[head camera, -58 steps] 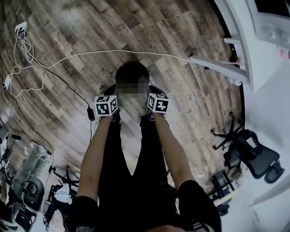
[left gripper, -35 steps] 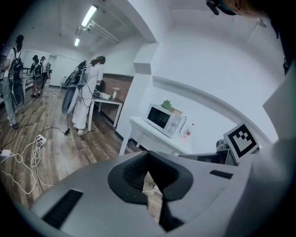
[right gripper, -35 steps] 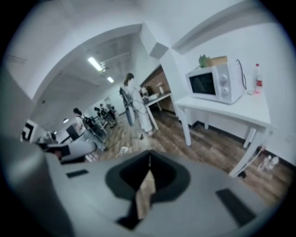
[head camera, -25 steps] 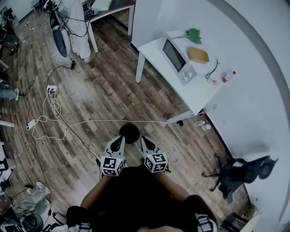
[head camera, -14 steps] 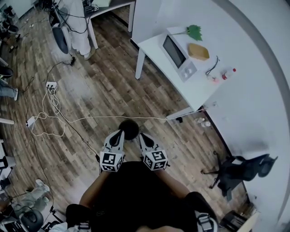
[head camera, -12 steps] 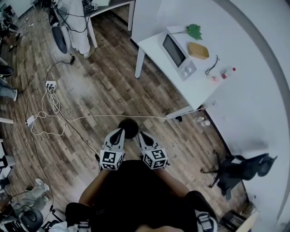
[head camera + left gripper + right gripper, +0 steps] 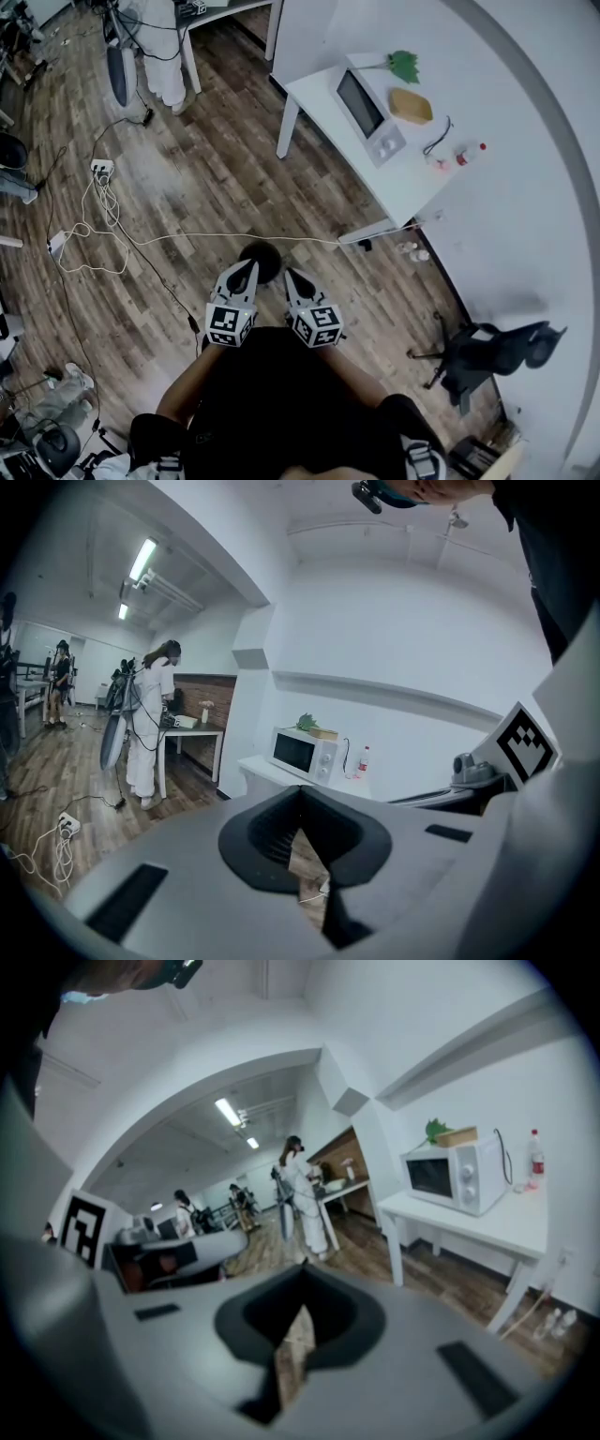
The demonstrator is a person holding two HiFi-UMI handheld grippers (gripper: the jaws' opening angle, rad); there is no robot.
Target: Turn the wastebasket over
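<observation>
A dark round wastebasket [image 7: 260, 262] stands on the wood floor in the head view, just past the tips of both grippers. My left gripper [image 7: 246, 270] reaches its left side and my right gripper [image 7: 290, 276] its right side; I cannot tell whether either touches it. Both point forward and slightly down, side by side. In the left gripper view the left gripper [image 7: 302, 793] has its jaws together with nothing between them. The right gripper [image 7: 302, 1271] looks the same in its own view. Neither gripper view shows the wastebasket.
A white table [image 7: 417, 192] with a microwave [image 7: 366, 114], a plant and a bottle stands ahead on the right. A white cable [image 7: 187, 238] and power strip [image 7: 100, 170] lie on the floor. An office chair [image 7: 487, 352] is at the right; a person in white [image 7: 148, 726] stands at a far desk.
The head view has swung up from the floor to take in the table and wall. Over the last second both grippers have kept still beside the wastebasket, jaws together.
</observation>
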